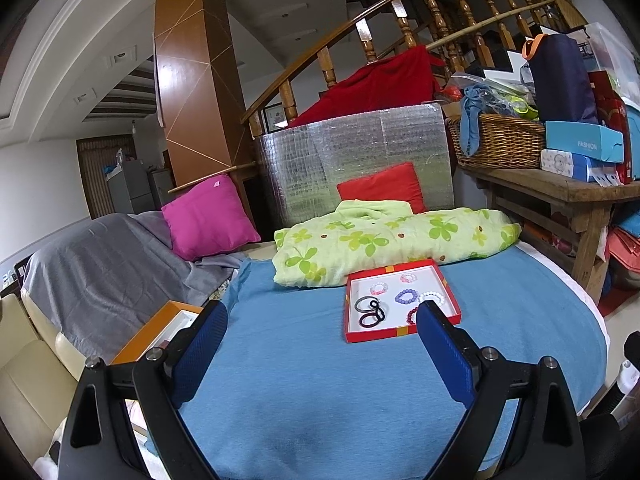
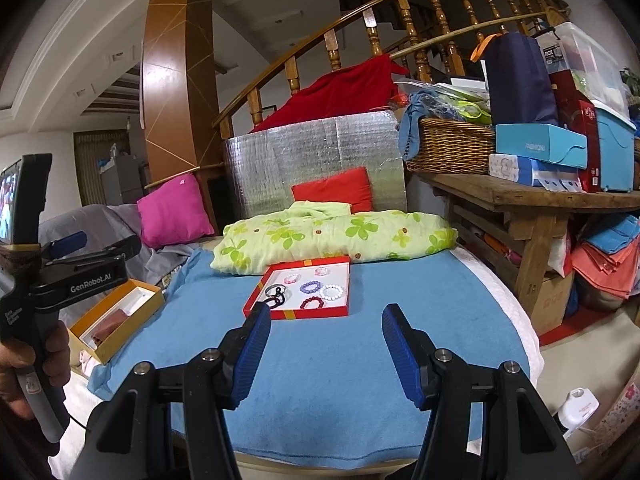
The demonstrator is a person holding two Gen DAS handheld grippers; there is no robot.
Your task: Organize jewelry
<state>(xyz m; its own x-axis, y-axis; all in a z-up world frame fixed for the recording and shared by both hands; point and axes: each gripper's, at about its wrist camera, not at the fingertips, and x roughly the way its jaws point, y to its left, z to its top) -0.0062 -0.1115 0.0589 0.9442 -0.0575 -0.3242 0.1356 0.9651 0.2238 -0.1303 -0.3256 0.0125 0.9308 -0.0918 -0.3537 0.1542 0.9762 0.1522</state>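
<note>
Right wrist view: the red jewelry tray (image 2: 339,311) is seen flat on the blue blanket (image 2: 320,380), long axis running away from both empty, wide-open claws, right claw (image 2: 324,316), left claw (image 1: 322,312).

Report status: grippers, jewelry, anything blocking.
Left gripper open, empty. Right gripper open, empty. Bracelets and hair ties loose in red tray; orange box off left. Nothing in the way.

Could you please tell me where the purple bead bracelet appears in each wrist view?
Left wrist: purple bead bracelet right of centre, inside the red tray.
Right wrist: purple bead bracelet near centre, in the red tray.
Shared landmark: white bead bracelet just right of it.
</note>
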